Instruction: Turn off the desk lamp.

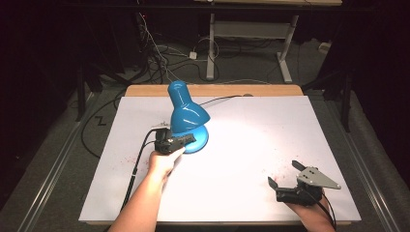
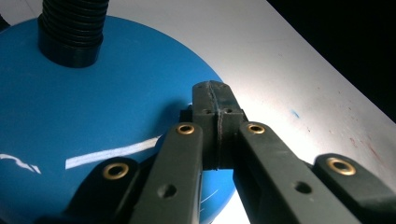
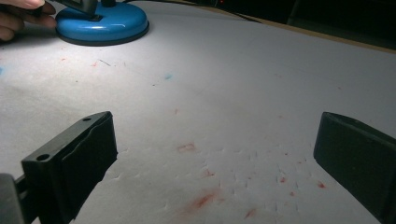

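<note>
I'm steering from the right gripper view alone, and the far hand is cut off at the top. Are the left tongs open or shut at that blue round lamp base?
Observer: Shut. The left tongs have their jaws pressed together, tips over the blue round lamp base near its rim.
Operator: Anything gripped between them?
Observer: Nothing shows between them. A black ribbed neck rises from the base beyond the tips.
Operator: Where does the lamp aim?
Observer: Its glossy blue shade tilts down over the base, lighting the white table.

Left gripper (image 1: 186,139) jaws pressed together, right gripper (image 1: 286,175) — apparently resting — jaws wide
</note>
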The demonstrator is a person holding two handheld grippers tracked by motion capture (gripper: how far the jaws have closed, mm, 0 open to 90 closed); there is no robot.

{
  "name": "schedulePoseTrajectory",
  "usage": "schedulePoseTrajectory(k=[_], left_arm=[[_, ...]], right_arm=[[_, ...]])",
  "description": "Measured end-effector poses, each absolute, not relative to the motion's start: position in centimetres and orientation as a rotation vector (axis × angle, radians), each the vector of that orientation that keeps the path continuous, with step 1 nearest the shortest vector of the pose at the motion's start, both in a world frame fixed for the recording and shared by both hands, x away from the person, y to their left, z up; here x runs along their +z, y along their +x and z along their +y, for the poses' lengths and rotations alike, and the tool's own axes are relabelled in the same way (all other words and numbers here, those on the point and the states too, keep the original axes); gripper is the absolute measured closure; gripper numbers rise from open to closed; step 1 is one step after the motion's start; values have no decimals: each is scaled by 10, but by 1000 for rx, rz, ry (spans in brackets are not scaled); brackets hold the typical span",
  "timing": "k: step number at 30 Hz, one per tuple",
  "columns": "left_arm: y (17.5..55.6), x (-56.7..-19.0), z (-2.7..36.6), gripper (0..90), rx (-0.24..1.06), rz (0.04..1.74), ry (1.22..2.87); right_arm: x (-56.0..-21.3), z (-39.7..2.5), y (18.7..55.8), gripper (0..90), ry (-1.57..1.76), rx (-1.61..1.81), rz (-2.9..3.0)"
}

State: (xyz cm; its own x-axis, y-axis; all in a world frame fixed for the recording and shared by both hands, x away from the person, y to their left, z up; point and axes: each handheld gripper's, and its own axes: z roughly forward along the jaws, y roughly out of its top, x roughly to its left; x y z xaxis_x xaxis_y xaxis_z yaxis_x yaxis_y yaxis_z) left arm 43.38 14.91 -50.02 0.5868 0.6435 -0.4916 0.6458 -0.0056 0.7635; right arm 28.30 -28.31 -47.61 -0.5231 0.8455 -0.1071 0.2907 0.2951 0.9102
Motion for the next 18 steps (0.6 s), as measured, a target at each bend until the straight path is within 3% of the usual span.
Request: schedulePoseTrajectory(k=[18], left_arm=[[432, -497, 154, 882, 29, 1132, 1707]], right_arm=[[-476, -285, 284, 4, 1012, 1209, 1968]])
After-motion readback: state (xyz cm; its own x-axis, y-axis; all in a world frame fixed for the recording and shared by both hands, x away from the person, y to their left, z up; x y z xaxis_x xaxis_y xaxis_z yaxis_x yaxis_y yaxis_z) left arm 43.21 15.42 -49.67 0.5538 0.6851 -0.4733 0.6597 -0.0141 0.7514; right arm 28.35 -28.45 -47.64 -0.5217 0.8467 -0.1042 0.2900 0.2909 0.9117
